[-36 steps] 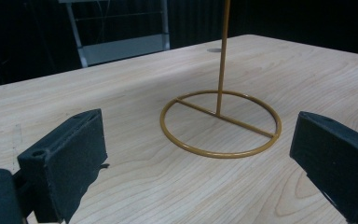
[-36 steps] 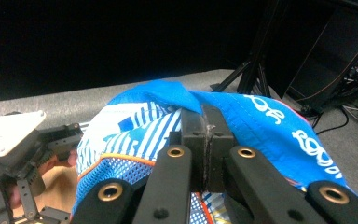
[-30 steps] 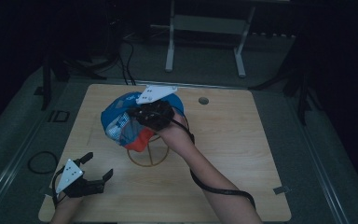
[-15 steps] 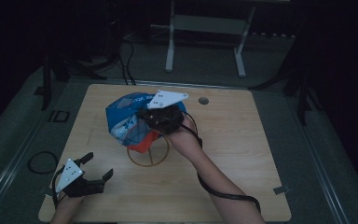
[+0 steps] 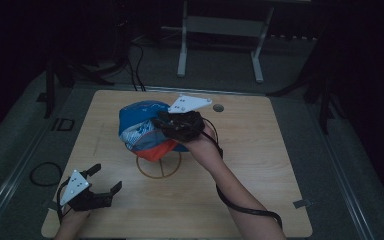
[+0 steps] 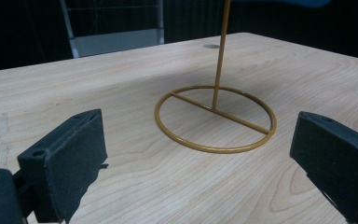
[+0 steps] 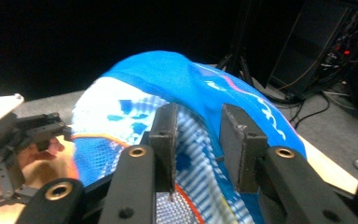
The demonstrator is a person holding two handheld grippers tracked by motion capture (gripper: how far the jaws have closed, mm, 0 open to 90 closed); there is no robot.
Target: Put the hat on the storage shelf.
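A person's right gripper holds a blue, white and orange baseball cap above the middle of a wooden table. In the right gripper view the two black jaws stand close together, pinching a fold of the cap's blue-and-white mesh panel.

The cap hangs over a thin gold wire hat stand, a ring base with one upright rod. The cap is probably light, soft and floppy, so the fabric may sag or slide between the jaws; the stiffer orange brim or a seam would likely give a surer hold. The stand looks light and could tip if the cap drags on it.

The left gripper, jaws spread wide and holding nothing, rests near the table's front left corner, well apart from the stand. Bare tabletop lies all around the stand, with the edges well away.
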